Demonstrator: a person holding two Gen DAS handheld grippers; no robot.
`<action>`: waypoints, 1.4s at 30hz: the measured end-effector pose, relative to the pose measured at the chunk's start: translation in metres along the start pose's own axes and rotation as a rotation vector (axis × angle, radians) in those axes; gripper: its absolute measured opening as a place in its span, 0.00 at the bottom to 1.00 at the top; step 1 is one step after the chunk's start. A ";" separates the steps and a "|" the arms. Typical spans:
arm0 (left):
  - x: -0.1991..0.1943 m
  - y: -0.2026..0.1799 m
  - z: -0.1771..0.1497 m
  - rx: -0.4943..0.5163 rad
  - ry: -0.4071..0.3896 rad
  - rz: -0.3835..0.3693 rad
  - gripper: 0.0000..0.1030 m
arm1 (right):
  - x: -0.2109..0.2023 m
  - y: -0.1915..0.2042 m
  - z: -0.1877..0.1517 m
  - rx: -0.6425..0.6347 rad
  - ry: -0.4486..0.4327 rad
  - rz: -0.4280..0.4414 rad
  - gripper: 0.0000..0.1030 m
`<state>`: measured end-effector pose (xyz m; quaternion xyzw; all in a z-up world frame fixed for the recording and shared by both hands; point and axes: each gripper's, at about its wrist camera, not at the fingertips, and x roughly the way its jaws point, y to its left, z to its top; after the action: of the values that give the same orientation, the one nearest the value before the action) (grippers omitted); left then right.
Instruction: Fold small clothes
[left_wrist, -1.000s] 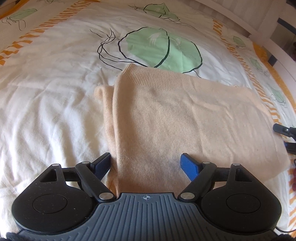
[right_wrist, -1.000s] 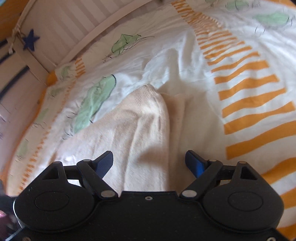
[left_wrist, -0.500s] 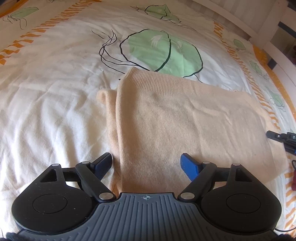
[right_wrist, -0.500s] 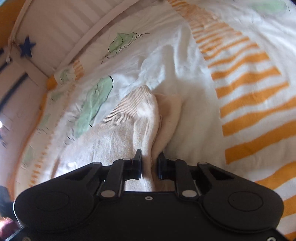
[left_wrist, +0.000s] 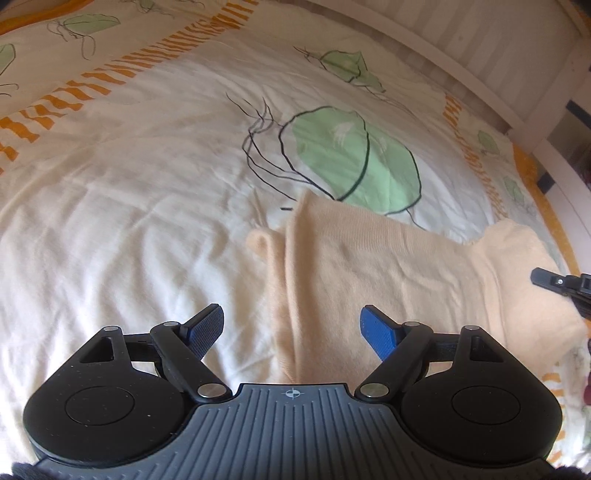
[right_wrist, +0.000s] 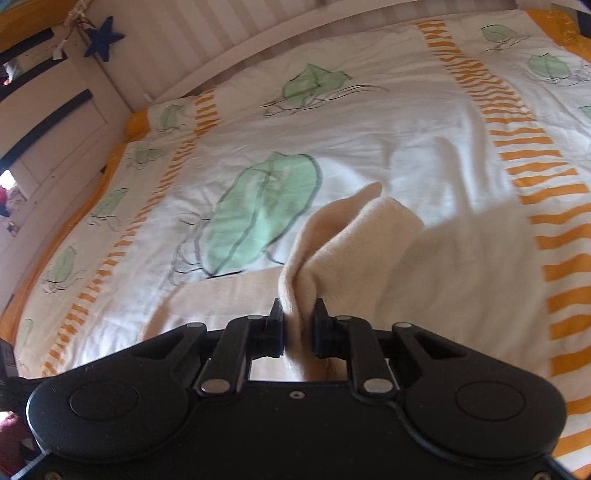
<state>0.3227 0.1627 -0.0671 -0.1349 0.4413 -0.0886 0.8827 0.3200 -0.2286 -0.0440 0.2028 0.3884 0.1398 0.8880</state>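
Partly folded already and lying on the bedspread (left_wrist: 110, 192), cream knit garment (left_wrist: 369, 273) with one end pinched up by right gripper (right_wrist: 299, 325), left gripper (left_wrist: 291, 325) spread wide above it empty, further folding left

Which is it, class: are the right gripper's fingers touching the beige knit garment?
Touching: the right wrist view shows the right gripper pinching a raised fold of the beige knit garment.

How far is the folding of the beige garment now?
Done: the garment already lies doubled lengthwise on the bed. In hand: the right gripper has just closed on one end and holds it raised. Left: laying that end over; the left gripper hangs open, holding nothing.
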 end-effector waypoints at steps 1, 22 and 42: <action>-0.002 0.005 0.001 -0.011 -0.007 0.003 0.78 | 0.003 0.007 0.000 0.006 0.000 0.022 0.22; -0.016 0.056 0.013 -0.185 -0.053 0.012 0.78 | 0.103 0.148 -0.045 -0.072 0.101 0.164 0.22; -0.006 0.053 0.009 -0.185 -0.016 -0.028 0.78 | 0.066 0.165 -0.074 -0.345 0.028 0.117 0.42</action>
<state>0.3279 0.2160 -0.0739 -0.2226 0.4387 -0.0586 0.8687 0.2935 -0.0388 -0.0540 0.0679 0.3587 0.2586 0.8944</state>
